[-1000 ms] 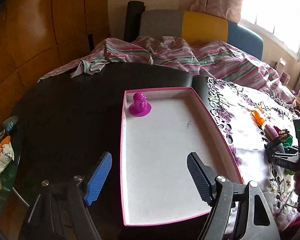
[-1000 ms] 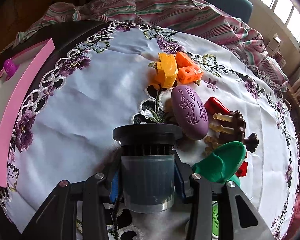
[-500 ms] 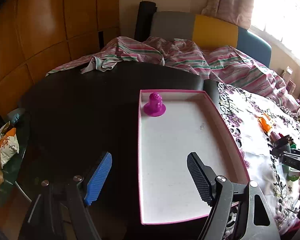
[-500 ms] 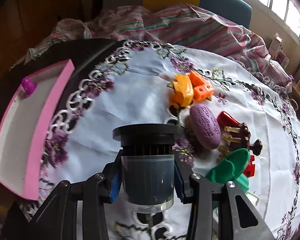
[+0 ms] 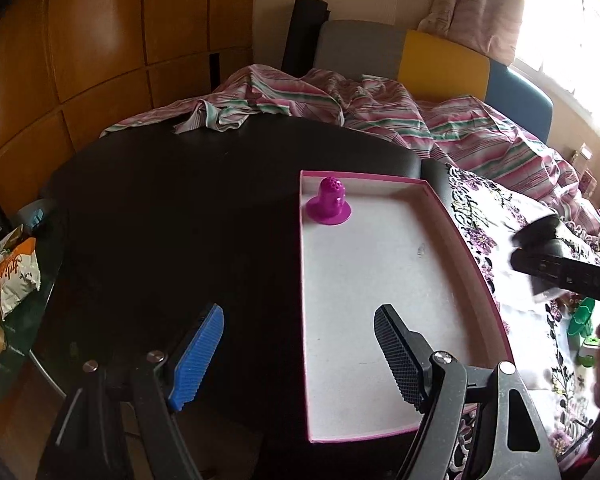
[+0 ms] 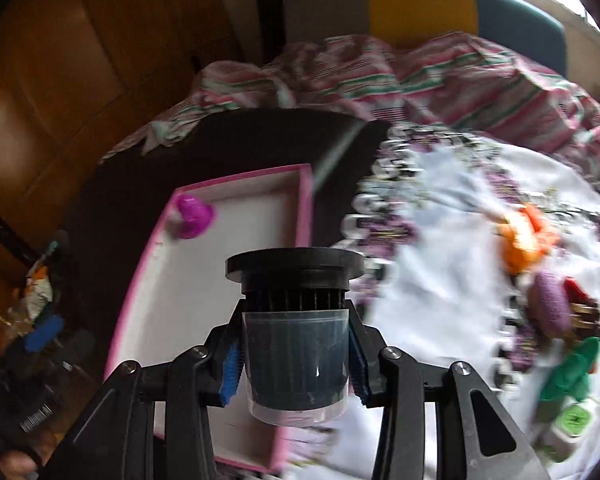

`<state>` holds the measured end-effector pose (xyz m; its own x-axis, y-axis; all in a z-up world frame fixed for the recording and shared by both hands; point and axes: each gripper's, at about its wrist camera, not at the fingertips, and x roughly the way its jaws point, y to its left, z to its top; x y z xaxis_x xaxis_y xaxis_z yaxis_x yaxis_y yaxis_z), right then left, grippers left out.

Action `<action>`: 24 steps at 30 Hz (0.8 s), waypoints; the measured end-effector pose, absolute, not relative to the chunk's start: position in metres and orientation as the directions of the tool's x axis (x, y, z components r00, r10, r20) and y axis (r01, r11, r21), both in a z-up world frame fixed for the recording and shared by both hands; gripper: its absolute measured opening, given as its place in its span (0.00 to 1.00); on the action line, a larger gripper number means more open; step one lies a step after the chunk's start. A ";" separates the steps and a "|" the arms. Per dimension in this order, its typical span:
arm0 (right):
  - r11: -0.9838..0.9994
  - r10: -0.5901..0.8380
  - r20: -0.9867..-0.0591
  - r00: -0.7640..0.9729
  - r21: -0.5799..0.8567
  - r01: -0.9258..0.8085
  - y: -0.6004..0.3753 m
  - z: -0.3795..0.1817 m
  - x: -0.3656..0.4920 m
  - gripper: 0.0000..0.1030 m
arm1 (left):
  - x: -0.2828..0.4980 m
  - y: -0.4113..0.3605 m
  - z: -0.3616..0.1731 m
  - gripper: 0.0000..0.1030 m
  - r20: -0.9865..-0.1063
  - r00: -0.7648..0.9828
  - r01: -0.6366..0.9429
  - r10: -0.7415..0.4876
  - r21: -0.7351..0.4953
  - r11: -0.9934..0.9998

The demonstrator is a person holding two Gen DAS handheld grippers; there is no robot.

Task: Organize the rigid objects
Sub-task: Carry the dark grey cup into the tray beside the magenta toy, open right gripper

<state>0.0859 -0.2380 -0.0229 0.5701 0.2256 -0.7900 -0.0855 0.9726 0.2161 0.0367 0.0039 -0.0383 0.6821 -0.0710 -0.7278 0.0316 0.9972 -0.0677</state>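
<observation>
My right gripper (image 6: 294, 364) is shut on a dark plastic jar with a black ribbed lid (image 6: 296, 356) and holds it in the air over the right edge of the pink-rimmed white tray (image 6: 306, 216). In the left wrist view the jar and gripper (image 5: 548, 252) show blurred at the tray's right side. A magenta dome-shaped piece (image 5: 329, 202) stands in the tray's (image 5: 380, 264) far left corner. My left gripper (image 5: 300, 356) is open and empty, above the tray's near left edge. Orange (image 6: 520, 240), purple (image 6: 548, 302), red, brown and green (image 6: 572, 372) pieces lie on the white embroidered cloth.
The tray lies on a dark round table (image 5: 180, 220). A striped blanket (image 5: 380, 108) is heaped behind the table. Snack bags (image 5: 16, 276) lie at the table's left edge. Wooden panels stand at the left.
My right gripper has carried the jar up off the cloth and leftward to the tray's edge. The left gripper has shifted left and stayed open.
</observation>
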 end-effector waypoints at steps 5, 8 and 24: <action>0.960 0.279 -0.798 0.534 0.248 -0.131 -0.196 -0.034 0.101 0.42 | 0.038 0.013 -0.042 0.76 -0.737 0.673 0.011 -0.061 -0.073 0.997; 0.953 0.303 -0.799 0.518 0.266 -0.147 -0.179 -0.040 0.108 0.42 | 0.038 0.017 -0.044 0.76 -0.740 0.670 0.002 -0.055 -0.072 0.997; 0.944 0.329 -0.813 0.481 0.290 -0.156 -0.133 -0.061 0.138 0.42 | 0.044 0.037 -0.050 0.76 -0.751 0.660 -0.048 -0.035 -0.088 0.995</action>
<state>0.1380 -0.1334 -0.0611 0.4811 0.3290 -0.8126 -0.1563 0.9443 0.2898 0.0437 0.0367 -0.0498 0.6596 -0.0349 -0.7508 -0.0478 0.9950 -0.0882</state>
